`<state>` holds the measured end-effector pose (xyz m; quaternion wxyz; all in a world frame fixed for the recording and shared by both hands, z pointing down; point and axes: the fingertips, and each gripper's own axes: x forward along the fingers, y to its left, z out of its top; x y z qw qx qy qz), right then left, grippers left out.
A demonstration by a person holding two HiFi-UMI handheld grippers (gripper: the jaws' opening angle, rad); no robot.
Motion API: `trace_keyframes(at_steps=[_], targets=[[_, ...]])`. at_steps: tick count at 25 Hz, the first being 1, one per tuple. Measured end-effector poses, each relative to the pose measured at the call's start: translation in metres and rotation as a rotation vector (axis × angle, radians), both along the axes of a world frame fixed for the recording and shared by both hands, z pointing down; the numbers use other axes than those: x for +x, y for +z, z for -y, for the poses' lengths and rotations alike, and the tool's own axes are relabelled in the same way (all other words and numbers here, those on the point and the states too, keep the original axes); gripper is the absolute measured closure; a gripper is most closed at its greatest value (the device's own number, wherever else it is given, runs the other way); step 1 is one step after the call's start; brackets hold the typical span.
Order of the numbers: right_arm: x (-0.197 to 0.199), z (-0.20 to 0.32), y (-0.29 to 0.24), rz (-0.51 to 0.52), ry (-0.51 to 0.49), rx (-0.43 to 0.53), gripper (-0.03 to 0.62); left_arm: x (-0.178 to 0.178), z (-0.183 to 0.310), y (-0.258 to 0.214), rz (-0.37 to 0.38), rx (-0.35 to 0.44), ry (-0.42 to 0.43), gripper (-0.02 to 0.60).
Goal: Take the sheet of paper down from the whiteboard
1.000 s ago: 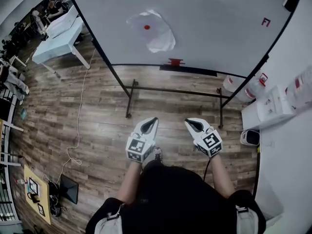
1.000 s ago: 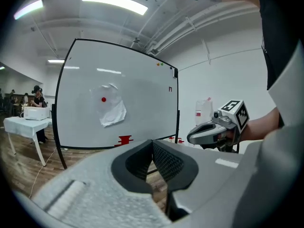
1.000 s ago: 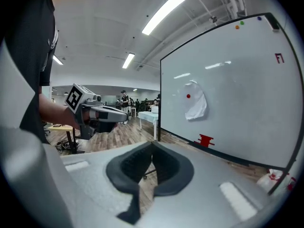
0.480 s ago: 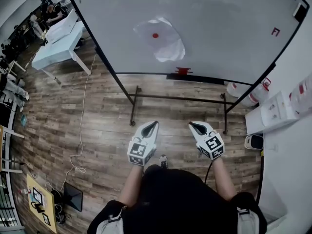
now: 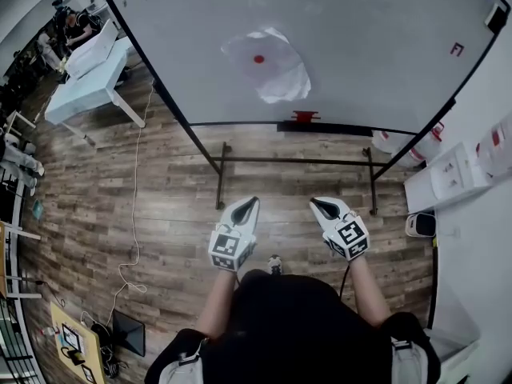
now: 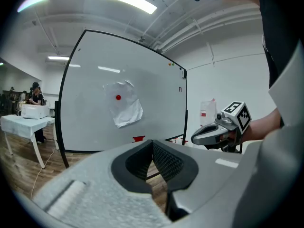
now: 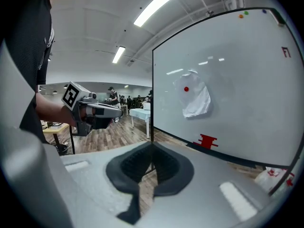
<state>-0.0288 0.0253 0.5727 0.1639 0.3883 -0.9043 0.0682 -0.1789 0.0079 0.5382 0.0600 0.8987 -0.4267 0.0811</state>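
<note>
A crumpled white sheet of paper (image 5: 270,62) hangs on the whiteboard (image 5: 368,46), pinned by a round red magnet (image 5: 258,58); the sheet (image 6: 125,104) (image 7: 194,97) shows in both gripper views too. My left gripper (image 5: 254,202) and right gripper (image 5: 313,202) are held side by side in front of my body, well short of the board. Both point toward it with the jaws shut and nothing between them. From the left gripper view the right gripper (image 6: 194,138) shows at the right; the right gripper view has the left gripper (image 7: 134,113) at its left.
The whiteboard stands on a black frame (image 5: 220,178) over the wood floor. A red piece (image 5: 305,117) sits on its lower rail. A light blue table (image 5: 84,86) stands at left, people beyond it. White containers (image 5: 416,146) and a white shelf (image 5: 452,174) are at right. A cable (image 5: 132,214) trails across the floor.
Both grippers and I have moved closer to the whiteboard; it and the paper sit lower and larger in the head view. The jaws have stayed shut.
</note>
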Motion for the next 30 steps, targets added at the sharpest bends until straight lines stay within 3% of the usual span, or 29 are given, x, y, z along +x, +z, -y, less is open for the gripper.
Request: trace_keyframes(at_steps=[20,30], targets=[[-0.030,0.034,0.010,0.026,0.067,-0.022,0.589,-0.040,0.043,0.008,-0.037,0.009,0.014,0.571],[-0.023,0.059,0.012,0.020,0.014,-0.022,0.589,-0.035,0.060,0.010,-0.035,0.001,-0.042,0.571]])
